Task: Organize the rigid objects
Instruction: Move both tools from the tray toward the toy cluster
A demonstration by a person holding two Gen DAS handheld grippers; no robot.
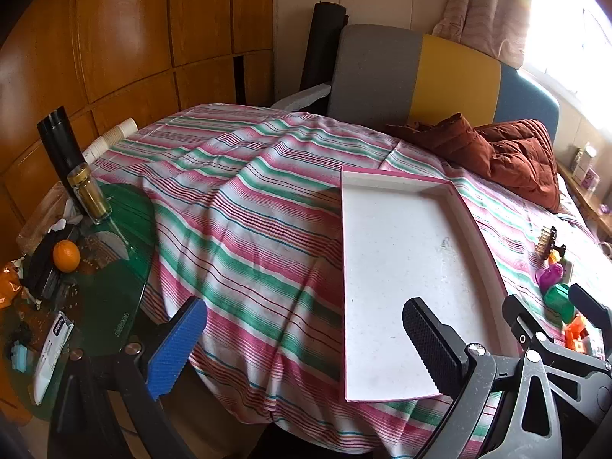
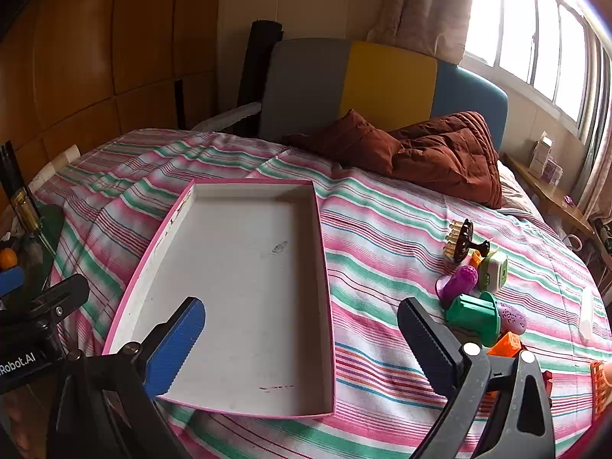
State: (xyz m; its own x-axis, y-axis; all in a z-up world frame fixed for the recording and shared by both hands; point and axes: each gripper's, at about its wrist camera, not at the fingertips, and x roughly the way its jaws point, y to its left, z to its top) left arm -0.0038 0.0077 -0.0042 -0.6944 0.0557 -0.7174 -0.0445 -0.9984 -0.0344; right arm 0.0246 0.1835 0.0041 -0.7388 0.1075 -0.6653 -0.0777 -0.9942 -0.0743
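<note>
An empty white tray with a pink rim (image 2: 237, 267) lies on the striped bedcover (image 2: 382, 229). To its right is a cluster of small plastic toys: a brown spiked brush (image 2: 463, 244), a purple piece (image 2: 459, 281), a green cylinder (image 2: 474, 313), a green-white round case (image 2: 494, 271) and an orange block (image 2: 505, 344). My right gripper (image 2: 300, 344) hovers open over the tray's near right rim, left of the toys, holding nothing. My left gripper (image 1: 304, 346) is open and empty over the bedcover, just left of the tray (image 1: 401, 267).
A green glass side table (image 1: 114, 298) at the left carries an orange (image 1: 66, 255), a glass jar (image 1: 88, 195), a black flask (image 1: 60, 145) and clutter. A brown jacket (image 2: 440, 153) lies by the headboard (image 2: 386, 84). A wooden wardrobe stands behind; a window is on the right.
</note>
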